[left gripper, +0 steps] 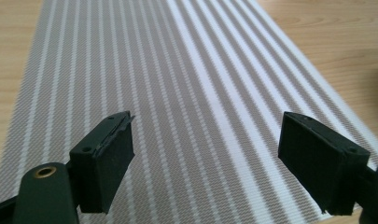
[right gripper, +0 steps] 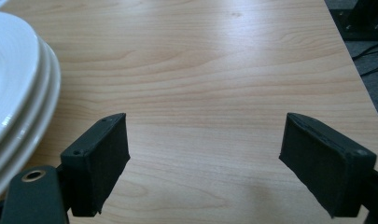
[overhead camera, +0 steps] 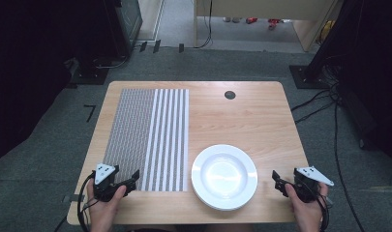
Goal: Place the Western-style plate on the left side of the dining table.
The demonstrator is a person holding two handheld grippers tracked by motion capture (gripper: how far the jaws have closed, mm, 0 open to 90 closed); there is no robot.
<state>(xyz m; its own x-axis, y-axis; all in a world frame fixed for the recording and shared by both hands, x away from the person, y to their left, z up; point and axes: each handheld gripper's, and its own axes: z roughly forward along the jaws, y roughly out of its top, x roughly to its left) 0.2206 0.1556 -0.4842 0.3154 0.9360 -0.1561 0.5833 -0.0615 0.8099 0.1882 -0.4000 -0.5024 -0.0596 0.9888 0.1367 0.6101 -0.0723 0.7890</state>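
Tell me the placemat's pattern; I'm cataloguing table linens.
The placemat is woven grey-and-white stripes, fine on its left half, broader white on its right. The high view shows it best.

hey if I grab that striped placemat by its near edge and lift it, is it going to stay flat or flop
The striped placemat looks thin and woven, lying dead flat on the table, so it will probably droop when lifted by one edge. Its mesh texture in the left gripper view suggests fair grip for the left gripper. Pushed, it would likely slide or buckle.

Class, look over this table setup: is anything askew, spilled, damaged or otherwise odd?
Nothing stands out. The striped placemat lies flat and square to the table, the white plates sit neatly stacked beside it, and both grippers, left and right, are open and empty.
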